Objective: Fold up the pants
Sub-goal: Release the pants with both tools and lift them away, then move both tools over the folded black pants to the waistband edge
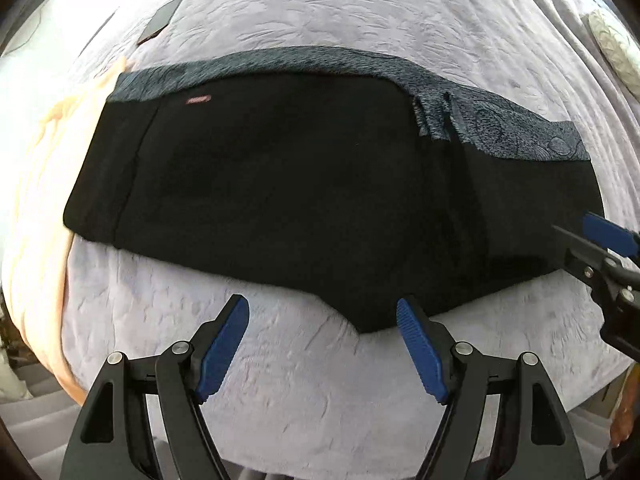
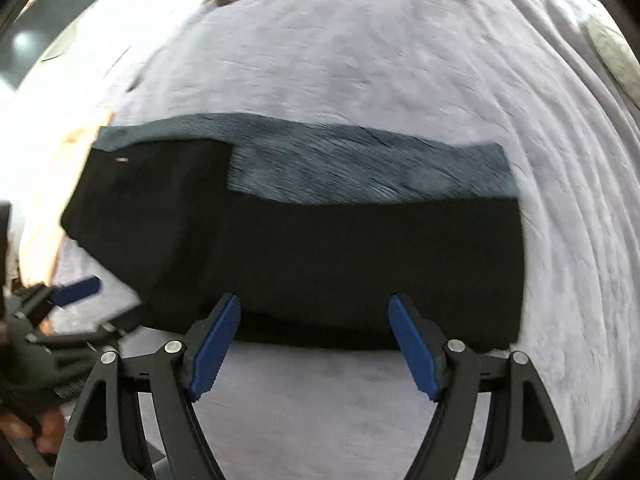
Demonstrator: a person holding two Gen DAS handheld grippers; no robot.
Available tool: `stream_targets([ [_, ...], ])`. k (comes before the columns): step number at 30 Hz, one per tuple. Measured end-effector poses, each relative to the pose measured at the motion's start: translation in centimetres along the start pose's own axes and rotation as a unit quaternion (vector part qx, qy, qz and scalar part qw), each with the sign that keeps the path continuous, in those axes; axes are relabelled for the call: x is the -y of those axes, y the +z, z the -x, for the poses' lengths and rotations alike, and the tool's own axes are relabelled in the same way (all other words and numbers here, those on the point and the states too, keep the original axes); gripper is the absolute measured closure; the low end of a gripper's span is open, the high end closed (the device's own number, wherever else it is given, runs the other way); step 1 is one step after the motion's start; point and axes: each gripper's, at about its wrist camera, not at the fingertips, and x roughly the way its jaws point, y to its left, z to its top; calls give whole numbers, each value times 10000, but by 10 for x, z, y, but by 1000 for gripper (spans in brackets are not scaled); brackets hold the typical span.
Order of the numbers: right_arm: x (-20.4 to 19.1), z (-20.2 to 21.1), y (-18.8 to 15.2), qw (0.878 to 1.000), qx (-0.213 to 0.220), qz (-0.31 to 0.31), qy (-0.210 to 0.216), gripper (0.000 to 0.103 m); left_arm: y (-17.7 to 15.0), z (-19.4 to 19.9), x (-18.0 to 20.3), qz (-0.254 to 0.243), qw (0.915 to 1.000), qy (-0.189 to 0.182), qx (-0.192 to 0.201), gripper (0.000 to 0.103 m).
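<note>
A wide bed covered by a wrinkled lavender-grey textured blanket [image 1: 320, 12] carries everything. On the blanket, the black fabric pants with a grey inner lining [image 1: 280, 184] are laid as a broad folded slab, one layer already doubled over so the lining shows along the far edge. At least one fold is judged done; a further fold into a compact bundle appears to remain. Just near the pants' closest edge, the left gripper [image 1: 323, 350] and the right gripper [image 2: 314, 344] are held with blue-padded fingers [image 1: 222, 354] spread apart, clamping nothing.
</note>
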Motion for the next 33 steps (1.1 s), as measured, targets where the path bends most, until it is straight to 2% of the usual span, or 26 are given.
stream_targets([
  [3,-16,-4,6,9999,-69,115,62,23,-8,7,-13,96,9999,30,7,26],
  [8,-26,-16,11,9997,-87,124,-167,22,-18,16,-21,127,9998,125,45,26],
  [10,-35,-35,19,9997,-192,144,-50,22,-19,15,-24,205,9997,165,0,26],
  [13,-49,-60,16,9968,-624,415,286,20,-27,16,-33,293,9993,217,-92,26],
  [14,-55,-64,15,9958,-691,552,241,17,-29,17,-36,309,9991,252,-105,26],
  [15,-62,-64,13,9950,-664,731,128,17,-33,20,-38,326,9991,265,-97,26],
  [18,-68,-53,8,9931,-653,925,307,18,-34,21,-41,371,9989,257,-102,26],
  [22,-50,-34,1,9935,-672,771,490,16,-33,29,-37,394,9989,243,-77,26],
  [26,-23,-16,-8,9957,-671,480,414,13,-30,37,-31,372,9991,200,-57,26],
  [33,26,4,-22,9973,-663,-86,307,9,-19,46,8,214,9995,211,-36,26],
])
